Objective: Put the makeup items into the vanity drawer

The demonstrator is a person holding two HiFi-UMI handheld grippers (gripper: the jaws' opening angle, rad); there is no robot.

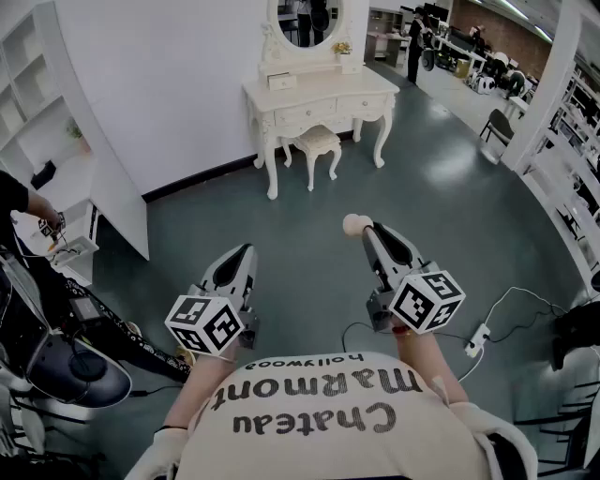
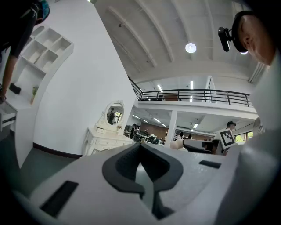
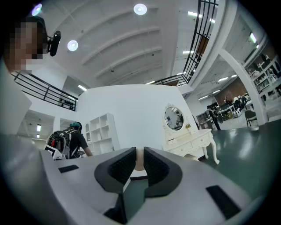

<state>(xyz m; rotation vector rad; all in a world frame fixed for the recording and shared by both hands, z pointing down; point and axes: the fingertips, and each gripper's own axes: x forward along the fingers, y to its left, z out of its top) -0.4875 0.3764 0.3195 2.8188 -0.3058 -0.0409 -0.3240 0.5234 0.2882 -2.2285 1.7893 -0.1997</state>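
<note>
While the makeup item [image 1: 352,223], a small pale beige lump that looks soft and spongy, is sitting pinched at the very tip of the right tongs [image 1: 364,229], the vanity table [image 1: 319,91] is standing well apart from it, straight ahead across the grey-green floor [image 1: 309,234]. The item is showing a rounded end with no clear long axis, and the dark ribbed pads [image 3: 154,163] are pressing on it from both sides, narrowly parted. The right tongs are reaching a little nearer the table than the left tongs [image 1: 246,251], which are closed tip to tip on nothing. The table is glossy cream, carved, on curved legs; its drawers [image 1: 363,102] are looking shut to me. A padded stool [image 1: 317,141] is standing in front, and an oval mirror [image 1: 305,19] is rising behind.
</note>
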